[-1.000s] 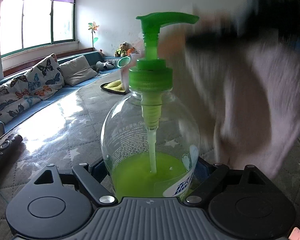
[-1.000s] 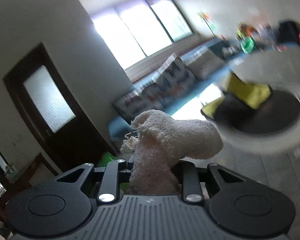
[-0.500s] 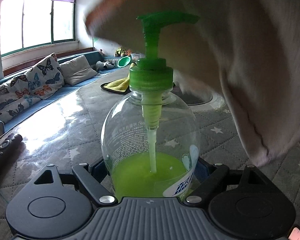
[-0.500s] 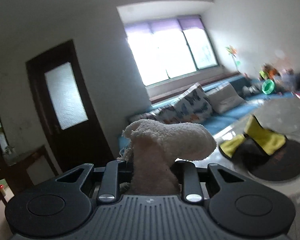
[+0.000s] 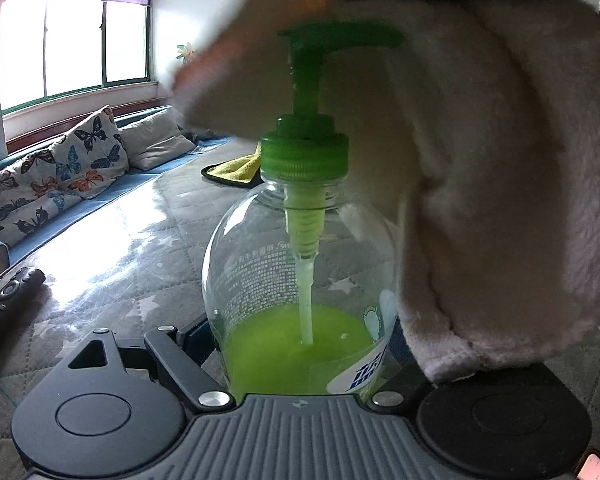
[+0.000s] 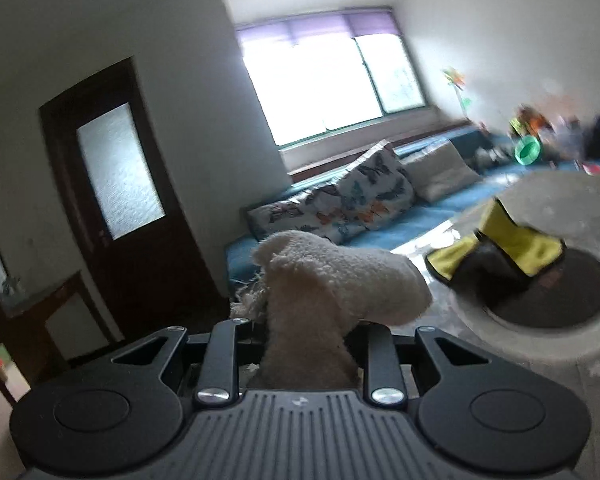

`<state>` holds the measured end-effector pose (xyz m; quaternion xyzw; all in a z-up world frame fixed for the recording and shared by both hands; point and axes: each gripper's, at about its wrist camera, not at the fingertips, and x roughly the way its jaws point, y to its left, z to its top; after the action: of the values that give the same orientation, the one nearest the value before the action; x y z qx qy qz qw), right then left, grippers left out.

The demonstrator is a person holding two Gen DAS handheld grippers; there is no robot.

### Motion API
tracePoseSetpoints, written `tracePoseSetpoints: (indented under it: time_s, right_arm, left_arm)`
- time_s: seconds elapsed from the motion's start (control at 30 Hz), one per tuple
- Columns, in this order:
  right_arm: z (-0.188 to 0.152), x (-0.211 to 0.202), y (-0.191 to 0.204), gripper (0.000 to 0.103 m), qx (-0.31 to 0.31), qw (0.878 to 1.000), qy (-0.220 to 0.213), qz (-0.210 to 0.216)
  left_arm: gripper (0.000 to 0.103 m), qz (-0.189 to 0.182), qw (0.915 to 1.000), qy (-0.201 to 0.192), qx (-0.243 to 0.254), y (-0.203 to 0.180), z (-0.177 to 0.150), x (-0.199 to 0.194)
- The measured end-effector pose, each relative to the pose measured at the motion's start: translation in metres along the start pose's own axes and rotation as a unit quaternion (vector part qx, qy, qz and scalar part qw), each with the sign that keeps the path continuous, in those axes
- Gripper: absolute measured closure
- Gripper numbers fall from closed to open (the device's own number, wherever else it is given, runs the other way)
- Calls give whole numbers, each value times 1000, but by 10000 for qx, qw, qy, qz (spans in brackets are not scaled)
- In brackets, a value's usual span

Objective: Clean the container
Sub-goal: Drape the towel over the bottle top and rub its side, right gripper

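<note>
Left gripper [image 5: 304, 364] clamps soap bottle [image 5: 300, 272] upright, steadying it for wiping; right gripper [image 6: 306, 360] pinches pale cloth [image 6: 332, 292], draped behind and right of pump [image 5: 320, 68].

A clear bottle [image 5: 300, 264] with a green pump [image 5: 320, 92] is showing lime liquid; a cream cloth [image 5: 500, 184] is filling the right; butterfly-print cushion [image 5: 88, 152] at left.
</note>
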<state>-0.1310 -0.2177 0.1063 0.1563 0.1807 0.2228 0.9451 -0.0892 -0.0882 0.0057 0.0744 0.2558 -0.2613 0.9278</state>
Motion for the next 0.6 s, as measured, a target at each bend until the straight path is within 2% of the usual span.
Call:
tracePoseSetpoints:
  time_s: [0.2,0.37,0.6]
  right_arm:
    - [-20,36,-29,79,503,9974,516,-95]
    - [-28,41,-59,79,1236,9909,507,140]
    - [-46,51,-95,79,1742,9808,871,-64]
  left_arm:
    - [16,29,10000,44,-8,-1,0,0]
    - [16,1,10000,82,-40,3,1,3]
    - [15,15,10000,92,-34,3,1,5]
